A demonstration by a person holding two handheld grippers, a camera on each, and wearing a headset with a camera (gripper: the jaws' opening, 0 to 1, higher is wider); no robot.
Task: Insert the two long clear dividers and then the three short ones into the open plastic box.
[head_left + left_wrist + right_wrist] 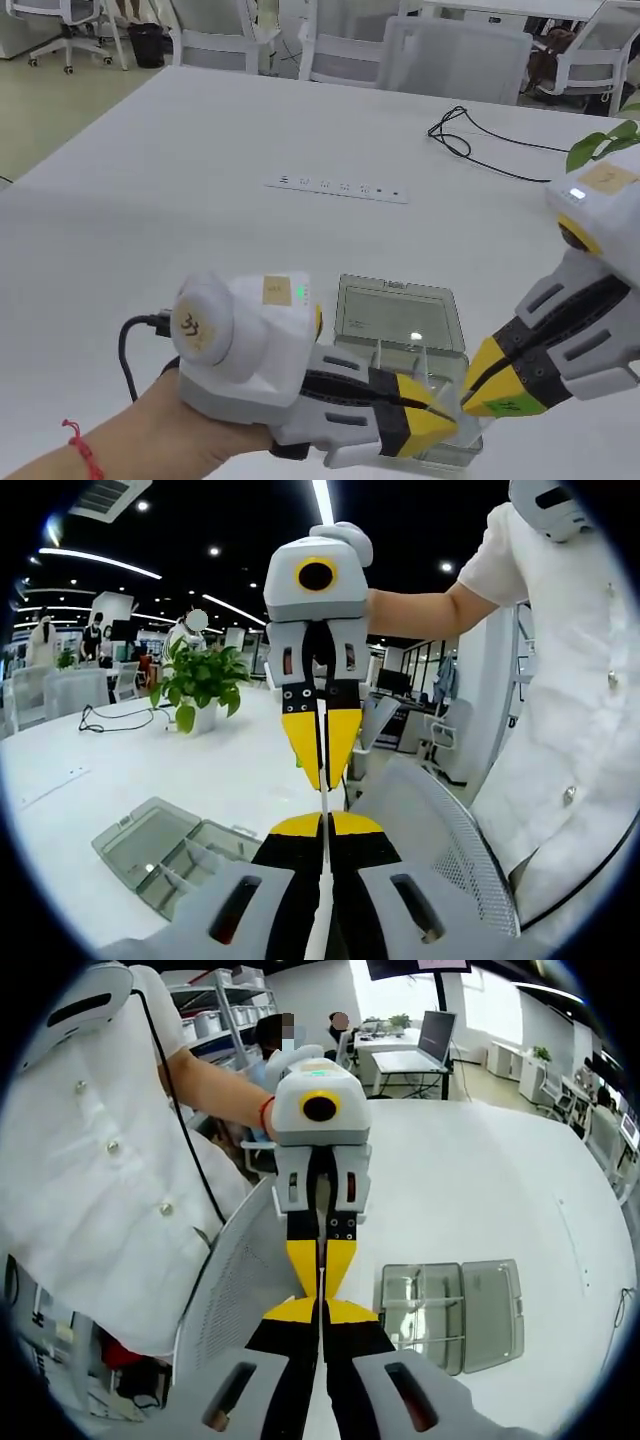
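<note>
The left hand-held gripper point(325, 825) was clamped on a thin clear divider point(323, 798), and the right hand-held gripper point(322, 775) pinched the same strip from the far side, tips almost meeting, just above the open box point(400, 318) on the white worktop point(200, 150). It looked like an insertion step, long or short piece I couldn't tell. Next, by my read, the strip needed squaring to its slots and lowering straight down.

Yellow-tipped black jaws, clear divider point(323, 802), grey-tinted box point(400, 318), white table point(200, 150).
</note>
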